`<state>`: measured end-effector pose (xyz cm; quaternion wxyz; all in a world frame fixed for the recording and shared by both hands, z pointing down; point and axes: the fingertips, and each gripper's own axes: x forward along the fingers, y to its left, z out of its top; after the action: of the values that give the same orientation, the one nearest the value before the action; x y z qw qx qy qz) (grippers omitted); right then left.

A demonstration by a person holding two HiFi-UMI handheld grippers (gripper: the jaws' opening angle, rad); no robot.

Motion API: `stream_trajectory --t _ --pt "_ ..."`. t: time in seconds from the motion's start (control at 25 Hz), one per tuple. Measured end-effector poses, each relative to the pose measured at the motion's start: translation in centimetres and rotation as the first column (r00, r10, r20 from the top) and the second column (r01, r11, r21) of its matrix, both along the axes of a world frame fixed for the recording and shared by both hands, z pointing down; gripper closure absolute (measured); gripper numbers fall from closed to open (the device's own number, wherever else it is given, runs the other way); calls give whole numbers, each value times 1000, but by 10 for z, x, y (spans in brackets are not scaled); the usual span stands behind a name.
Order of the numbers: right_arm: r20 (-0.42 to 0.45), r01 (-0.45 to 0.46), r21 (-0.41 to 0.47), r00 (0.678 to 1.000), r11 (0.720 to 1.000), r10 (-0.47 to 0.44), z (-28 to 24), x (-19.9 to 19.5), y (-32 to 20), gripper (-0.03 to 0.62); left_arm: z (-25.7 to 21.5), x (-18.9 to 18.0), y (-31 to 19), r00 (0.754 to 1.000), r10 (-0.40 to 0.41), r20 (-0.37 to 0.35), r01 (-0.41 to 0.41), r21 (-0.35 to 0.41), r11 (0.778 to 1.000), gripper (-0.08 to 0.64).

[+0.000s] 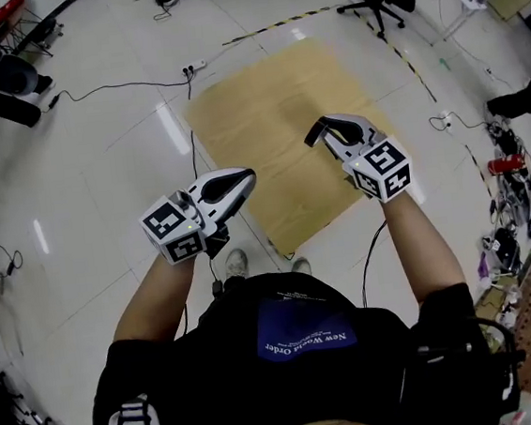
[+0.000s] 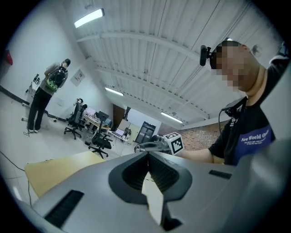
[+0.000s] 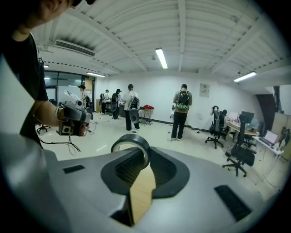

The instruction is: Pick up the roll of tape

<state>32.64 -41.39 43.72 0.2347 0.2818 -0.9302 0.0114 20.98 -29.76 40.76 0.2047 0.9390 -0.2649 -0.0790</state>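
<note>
Evidently the pick is made: the right claw is clamped on the roll of tape, a dark ring standing upright at the claw's tip. The pads pinch one side of the ring's wall, seemingly with one pad through the hole and one outside. We judge that this grip suits a thin hoop, since it stops the roll from turning or slipping out. In the head view this claw hangs over the wooden tabletop, near its right edge, so the roll is up off the tabletop rather than resting on it.

The left claw has its pads together at the tip with nothing between them. It hovers just off the tabletop's near-left edge, probably kept aside because one claw is enough for so light a thing.

For writing, the person's dark shirt reads "New World Order" on a blue patch; a smaller line beneath is too small to read. The marker cube on each gripper carries only black-and-white square patterns. We see no label on the tape.
</note>
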Motion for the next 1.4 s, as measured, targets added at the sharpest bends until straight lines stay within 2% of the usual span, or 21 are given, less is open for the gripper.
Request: stream_trajectory --t 0.44,0.68,0.84,1.08,1.4 --pt "94 -67 7 993 998 66 -50 92 106 560 -46 66 34 995 95 -6 -95 39 995 554" --pt "155 -80 14 985 997 77 -60 108 143 560 -57 82 51 991 132 1 -132 57 990 554" --pt "202 -100 20 975 995 94 -64 124 154 560 -56 91 62 990 143 10 -143 60 988 554" --pt "255 -102 43 963 994 88 -77 124 161 560 -56 93 70 989 145 11 -145 51 988 554" --pt "244 -72 53 968 996 57 -76 125 167 560 -60 97 78 990 142 10 -143 56 988 554"
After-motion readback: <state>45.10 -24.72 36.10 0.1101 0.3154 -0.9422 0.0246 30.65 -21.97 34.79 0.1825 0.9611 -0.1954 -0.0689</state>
